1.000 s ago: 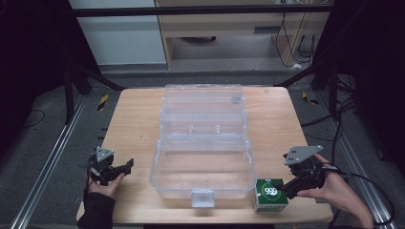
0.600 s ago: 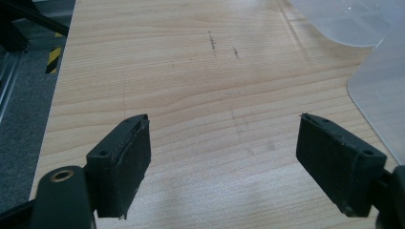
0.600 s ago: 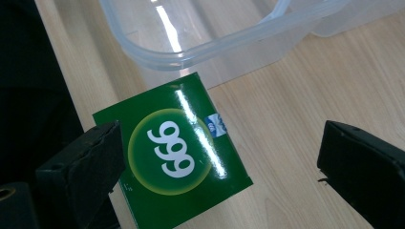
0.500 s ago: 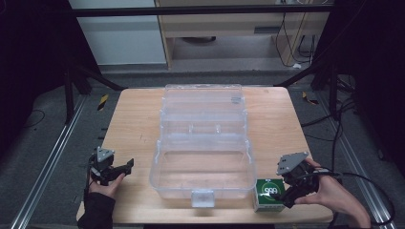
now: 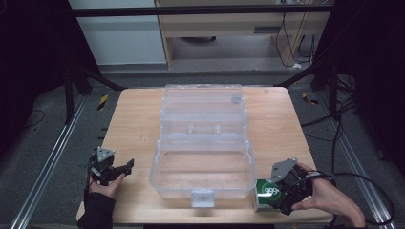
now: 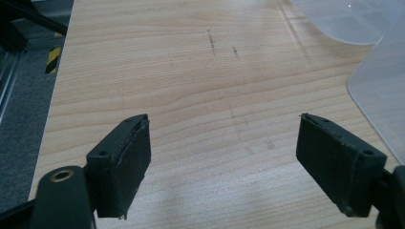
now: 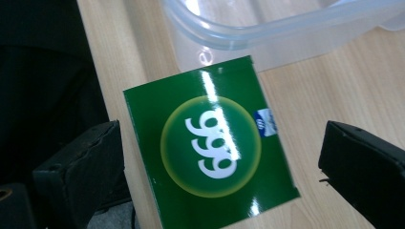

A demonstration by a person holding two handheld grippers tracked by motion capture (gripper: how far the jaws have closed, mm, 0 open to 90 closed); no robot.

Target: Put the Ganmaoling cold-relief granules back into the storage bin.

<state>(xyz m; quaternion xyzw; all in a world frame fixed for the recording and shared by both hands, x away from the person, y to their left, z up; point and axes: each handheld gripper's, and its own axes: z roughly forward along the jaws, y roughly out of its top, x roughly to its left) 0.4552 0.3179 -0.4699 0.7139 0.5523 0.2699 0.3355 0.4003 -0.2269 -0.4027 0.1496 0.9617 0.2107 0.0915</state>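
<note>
A green box (image 5: 268, 194) printed "999" (image 7: 213, 146) lies at the table's front right, just beside the clear plastic case (image 5: 203, 143). My right gripper (image 5: 282, 191) hovers directly over the box, jaws open and standing wide on either side of it (image 7: 224, 181). The case sits open in the table's middle, its lid laid back and its tub holding nothing. My left gripper (image 5: 125, 168) rests open near the front left edge, with bare wood between its jaws (image 6: 222, 157).
The wooden table (image 5: 133, 119) has free room left and right of the case. Its front edge runs close to the green box. A corner of the case (image 6: 377, 86) lies to the right of the left gripper. Metal rails (image 5: 52, 157) flank the table.
My right gripper has moved down and left, from beside the green box to right over it. The left gripper has stayed put.
</note>
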